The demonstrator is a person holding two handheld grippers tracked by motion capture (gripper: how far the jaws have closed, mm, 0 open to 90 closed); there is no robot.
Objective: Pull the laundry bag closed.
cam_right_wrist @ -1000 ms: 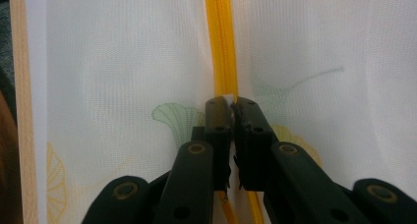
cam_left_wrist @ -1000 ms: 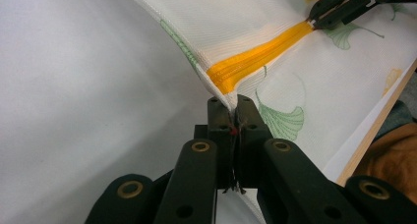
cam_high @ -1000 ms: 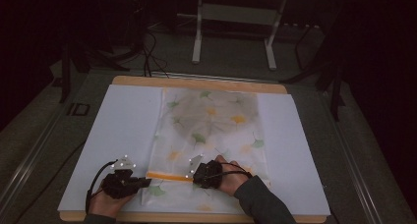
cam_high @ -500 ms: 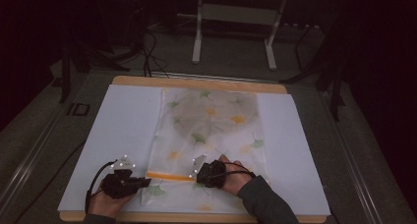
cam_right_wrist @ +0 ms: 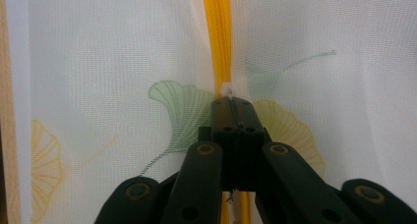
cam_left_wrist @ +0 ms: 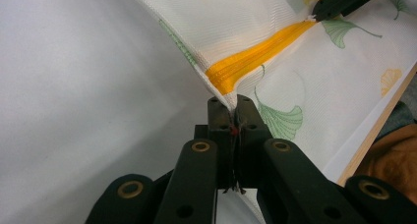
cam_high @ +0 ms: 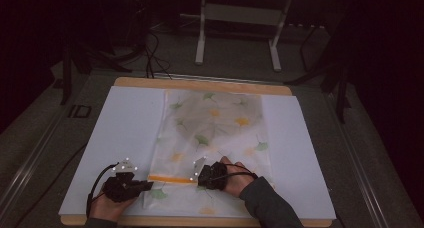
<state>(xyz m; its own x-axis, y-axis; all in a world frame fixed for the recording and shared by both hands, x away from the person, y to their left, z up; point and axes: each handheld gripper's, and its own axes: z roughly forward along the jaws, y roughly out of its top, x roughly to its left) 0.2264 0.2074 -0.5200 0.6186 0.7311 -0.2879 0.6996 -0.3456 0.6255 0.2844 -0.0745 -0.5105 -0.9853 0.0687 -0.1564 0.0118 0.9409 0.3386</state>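
White mesh bag (cam_high: 212,138) with ginkgo-leaf print lies flat on the white sheet (cam_high: 125,128), centre of the table (cam_high: 200,83), its orange zipper (cam_high: 172,178) across the near end. Left gripper (cam_high: 148,184) clamped on the bag's left corner at the zipper end, cloth lifted there. Right gripper (cam_high: 201,176) has just closed, jaws pinching the white zipper pull (cam_right_wrist: 227,89) at the zipper's right end.
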